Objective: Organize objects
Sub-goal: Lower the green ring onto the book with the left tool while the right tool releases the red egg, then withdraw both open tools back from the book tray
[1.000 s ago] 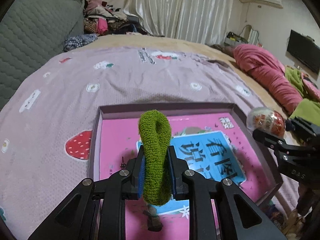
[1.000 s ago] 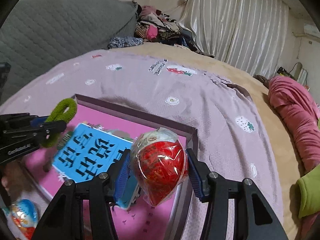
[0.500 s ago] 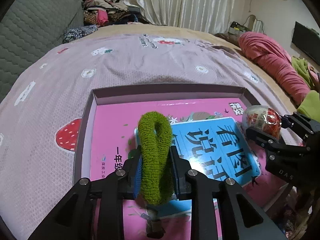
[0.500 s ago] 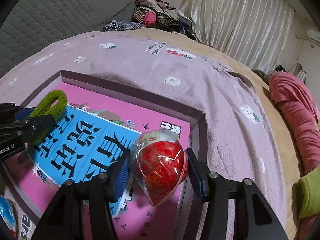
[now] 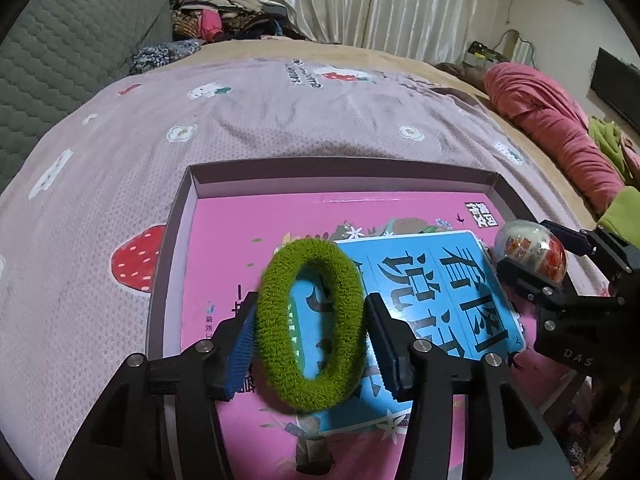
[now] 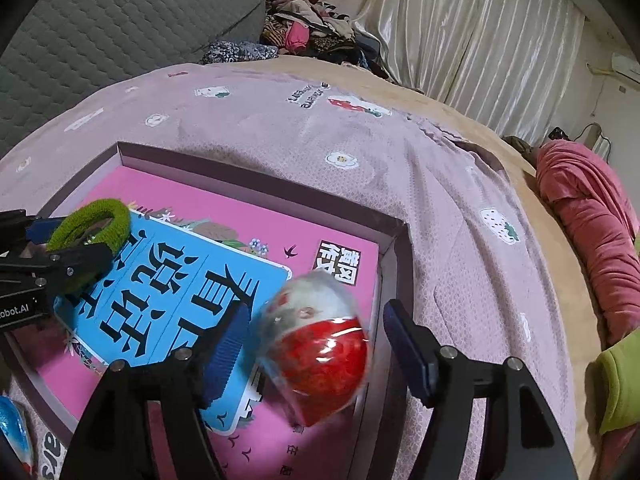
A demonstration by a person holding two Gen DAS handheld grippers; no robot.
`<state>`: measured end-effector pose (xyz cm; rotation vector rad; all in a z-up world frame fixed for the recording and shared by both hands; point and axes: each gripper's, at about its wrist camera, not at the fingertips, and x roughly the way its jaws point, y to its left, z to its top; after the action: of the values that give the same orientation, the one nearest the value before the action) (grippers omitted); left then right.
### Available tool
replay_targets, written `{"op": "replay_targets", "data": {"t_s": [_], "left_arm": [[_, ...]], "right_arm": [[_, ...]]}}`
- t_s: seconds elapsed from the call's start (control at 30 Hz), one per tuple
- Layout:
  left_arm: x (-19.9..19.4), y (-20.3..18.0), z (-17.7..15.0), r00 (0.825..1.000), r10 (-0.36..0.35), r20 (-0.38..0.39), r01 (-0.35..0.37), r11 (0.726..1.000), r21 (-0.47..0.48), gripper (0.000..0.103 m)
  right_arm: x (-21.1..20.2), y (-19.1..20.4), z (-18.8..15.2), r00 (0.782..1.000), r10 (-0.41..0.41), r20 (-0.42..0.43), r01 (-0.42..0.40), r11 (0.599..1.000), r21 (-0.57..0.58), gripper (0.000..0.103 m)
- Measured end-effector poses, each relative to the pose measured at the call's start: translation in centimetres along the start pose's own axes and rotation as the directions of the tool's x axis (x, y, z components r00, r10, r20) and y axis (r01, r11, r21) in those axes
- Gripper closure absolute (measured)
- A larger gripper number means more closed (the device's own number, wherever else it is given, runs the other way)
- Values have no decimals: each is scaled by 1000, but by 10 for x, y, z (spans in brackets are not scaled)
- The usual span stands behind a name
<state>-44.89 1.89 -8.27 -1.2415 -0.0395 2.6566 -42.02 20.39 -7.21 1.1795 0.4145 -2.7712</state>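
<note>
Shallow purple box [image 5: 188, 200] on a lilac strawberry-print bedspread [image 5: 280, 120], holding a pink book with a blue title panel [image 5: 448, 300].

Left gripper [image 5: 310, 336]: jaws just opened, spread; green terry hair tie [image 5: 280, 320] sprung round between the pads, over the book, blurred, contact with the pads unclear.

Right gripper [image 6: 316, 344]: jaws just opened, clear gaps either side of a wrapped red-and-white toy egg [image 6: 320, 352], blurred, at the box's right corner.

Blue-wrapped egg [image 6: 14, 432] outside the box, lower left.
</note>
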Motion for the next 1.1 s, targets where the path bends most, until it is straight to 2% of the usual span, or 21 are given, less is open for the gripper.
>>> {"op": "replay_targets", "data": {"t_s": [0.1,0.2,0.27,0.43,0.7,0.8,0.93,1.1], "left_arm": [[-3,0,0,1000,2,4,-2,1000,2,34],[-7,-2,0,1000,12,5,-12,1000,14,28],[-11,-1,1,1000,24,9,-25,1000,16,26],[-29,0,5,999,0,35,0,1000,4,21],[-97,-11,9,984,1,176,-4,1000,17,20],[-121,-12,6,978,4,209,-7,1000,10,20],[-146,-14,-5,975,23,222,-24,1000,0,20],[-176,-17,-21,978,57,202,-56,998,-11,20]], "right_arm": [[-6,-1,2,1000,1,16,-1,1000,10,31],[-15,-3,5,999,4,33,-5,1000,20,28],[-22,-5,6,999,0,45,-1,1000,27,26],[-45,-11,7,997,11,71,-16,998,57,21],[-119,-17,3,981,16,194,-36,995,98,13],[-142,-18,2,977,11,212,-32,995,94,11],[-169,-15,-2,977,-16,211,0,997,75,11],[-205,-14,-12,977,-5,215,-12,997,80,8]]}}
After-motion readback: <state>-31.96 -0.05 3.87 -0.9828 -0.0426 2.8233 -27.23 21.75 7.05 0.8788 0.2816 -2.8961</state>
